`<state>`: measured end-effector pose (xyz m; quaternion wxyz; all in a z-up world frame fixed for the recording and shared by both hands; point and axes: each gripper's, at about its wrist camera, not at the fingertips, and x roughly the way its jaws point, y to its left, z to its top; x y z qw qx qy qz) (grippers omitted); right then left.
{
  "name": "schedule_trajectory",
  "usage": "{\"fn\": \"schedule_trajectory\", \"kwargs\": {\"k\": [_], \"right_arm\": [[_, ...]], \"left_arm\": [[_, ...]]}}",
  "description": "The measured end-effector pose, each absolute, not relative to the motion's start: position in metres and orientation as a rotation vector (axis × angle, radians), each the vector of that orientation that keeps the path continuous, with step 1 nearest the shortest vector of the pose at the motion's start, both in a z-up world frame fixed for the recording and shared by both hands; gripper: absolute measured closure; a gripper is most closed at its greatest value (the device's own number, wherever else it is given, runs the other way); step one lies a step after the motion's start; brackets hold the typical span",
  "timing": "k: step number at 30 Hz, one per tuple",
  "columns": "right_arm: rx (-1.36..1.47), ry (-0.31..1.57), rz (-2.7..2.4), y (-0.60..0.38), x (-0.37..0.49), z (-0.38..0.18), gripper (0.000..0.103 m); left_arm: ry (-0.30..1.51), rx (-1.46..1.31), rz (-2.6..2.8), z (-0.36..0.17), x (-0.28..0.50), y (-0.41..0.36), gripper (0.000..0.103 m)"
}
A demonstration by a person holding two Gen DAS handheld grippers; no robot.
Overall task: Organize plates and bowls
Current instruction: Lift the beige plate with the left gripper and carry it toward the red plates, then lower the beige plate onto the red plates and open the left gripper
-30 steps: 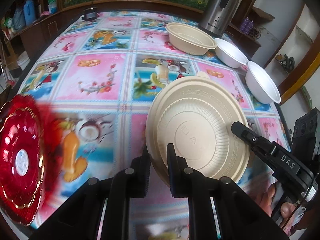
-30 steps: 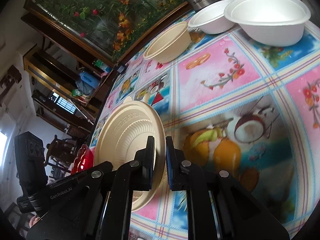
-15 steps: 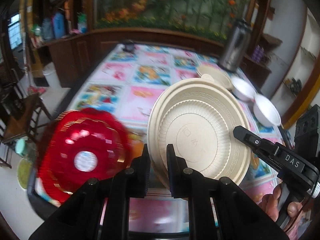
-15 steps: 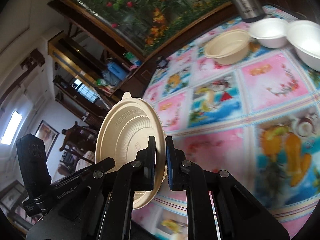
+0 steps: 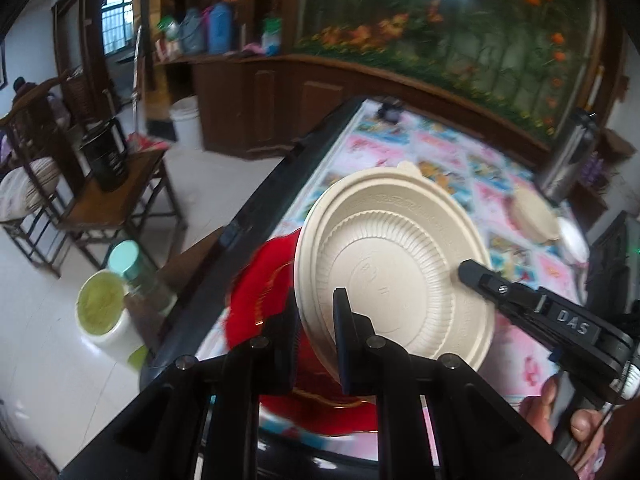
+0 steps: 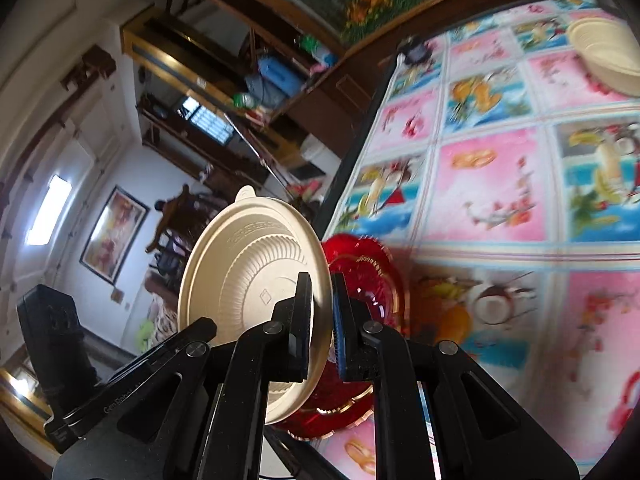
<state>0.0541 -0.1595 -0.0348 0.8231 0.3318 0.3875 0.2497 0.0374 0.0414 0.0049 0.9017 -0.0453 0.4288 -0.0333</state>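
Observation:
A beige ribbed plate [image 5: 394, 276] is held on edge in the air by both grippers. My left gripper [image 5: 316, 344] is shut on its near rim. My right gripper [image 6: 321, 320] is shut on the opposite rim of the same plate [image 6: 244, 264]; its finger also shows in the left wrist view [image 5: 520, 300]. A red scalloped plate [image 5: 256, 308] with gold trim lies below on the table's near left corner, also in the right wrist view [image 6: 364, 276]. A beige bowl [image 6: 604, 52] and a white bowl [image 5: 574, 242] sit far across the table.
The table [image 6: 492, 184] has a pink and blue patterned cloth and a dark left edge [image 5: 256, 216]. A steel thermos [image 5: 572, 156] stands at the far right. Beside the table are a wooden chair [image 5: 116, 196], a yellow-green tub [image 5: 102, 308] and a jar.
Both grippers have carried the beige plate leftward, from over the table's middle to above the red plate at the near left corner. The red plate now lies under it.

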Motion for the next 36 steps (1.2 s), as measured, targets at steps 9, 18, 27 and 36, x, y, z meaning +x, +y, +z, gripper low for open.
{"fn": "schedule_trajectory", "kwargs": {"k": [9, 18, 27, 36], "right_arm": [[0.646, 0.935, 0.476, -0.143, 0.070, -0.074, 0.092], [0.502, 0.877, 0.463, -0.133, 0.063, -0.074, 0.086], [0.501, 0.757, 0.505, -0.154, 0.048, -0.058, 0.064], [0.660, 0.697, 0.275, -0.269, 0.040, -0.060, 0.064]], "left_arm": [[1.019, -0.115, -0.068, -0.042, 0.052, 0.049, 0.088], [1.076, -0.101, -0.033, -0.051, 0.046, 0.062, 0.060], [0.907, -0.084, 0.055, -0.005, 0.024, 0.067, 0.035], [0.796, 0.037, -0.064, 0.021, 0.012, -0.001, 0.025]]}}
